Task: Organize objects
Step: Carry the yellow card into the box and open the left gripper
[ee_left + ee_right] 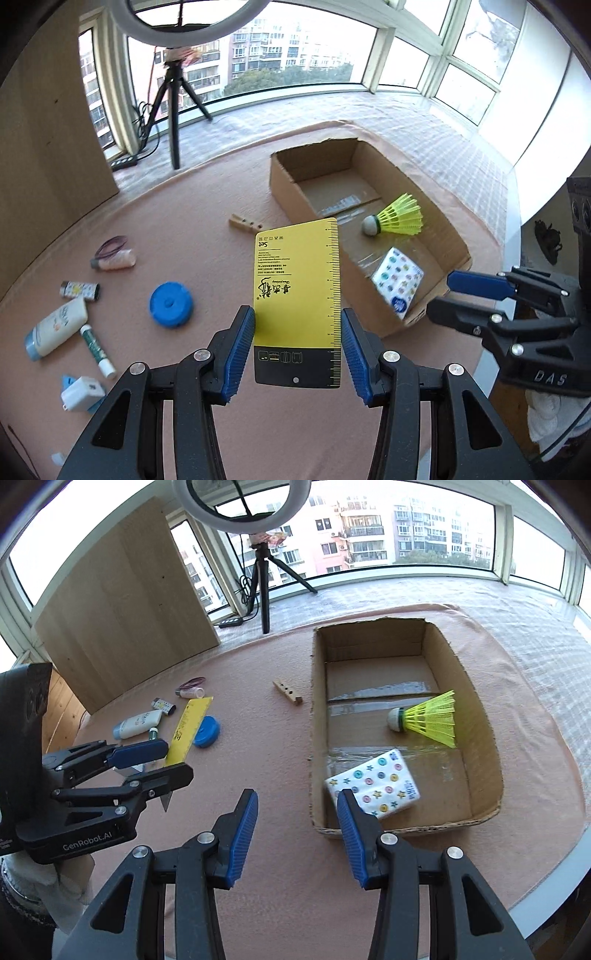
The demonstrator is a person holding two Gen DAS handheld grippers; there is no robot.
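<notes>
We see the left gripper (298, 332) pinching a flat yellow-and-black card with a ruler edge (297, 295) across its short width; pads touch both long edges, card held off the table. Its long axis runs straight out along the fingers, up the frame. The open brown cardboard box (458, 240) lies to the upper right of the card in the left wrist view, near wall just beside the card's right edge. So we judge the next move as forward and right, left hand nearest.

The right gripper (297, 814) hangs wide apart and empty at bottom centre of its view, near the box's near-left corner. Inside the box sit a yellow plastic shuttlecock (428, 720) and a white dotted tissue pack (380, 782). A blue round disc (170, 303) and a white lotion tube (55, 328) lie loose at left on the pink cloth-covered table (184, 229).
</notes>
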